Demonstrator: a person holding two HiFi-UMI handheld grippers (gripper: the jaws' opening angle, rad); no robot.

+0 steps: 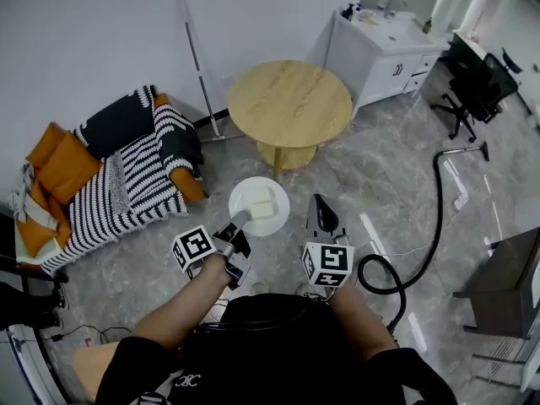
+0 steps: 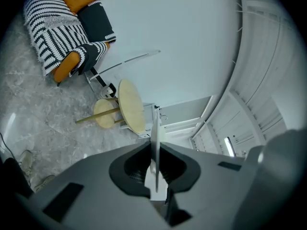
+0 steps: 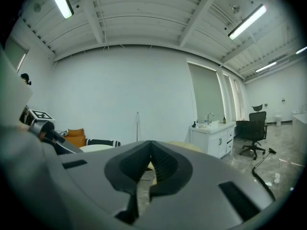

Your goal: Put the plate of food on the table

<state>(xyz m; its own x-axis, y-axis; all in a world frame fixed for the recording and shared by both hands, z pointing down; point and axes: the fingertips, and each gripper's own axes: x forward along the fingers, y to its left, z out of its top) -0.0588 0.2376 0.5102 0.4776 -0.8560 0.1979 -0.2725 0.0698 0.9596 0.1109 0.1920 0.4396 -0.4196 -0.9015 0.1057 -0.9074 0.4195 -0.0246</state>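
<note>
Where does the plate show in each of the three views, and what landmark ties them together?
Head view: plate at centre, rim in the left gripper.
Left gripper view: edge-on between the jaws, lower centre.
Right gripper view: pale sliver, low left.
Shared landmark: the round table.

One plate (image 1: 250, 199), one round table (image 1: 289, 102) — two tongs (image 1: 243, 218) (image 1: 319, 201).
</note>
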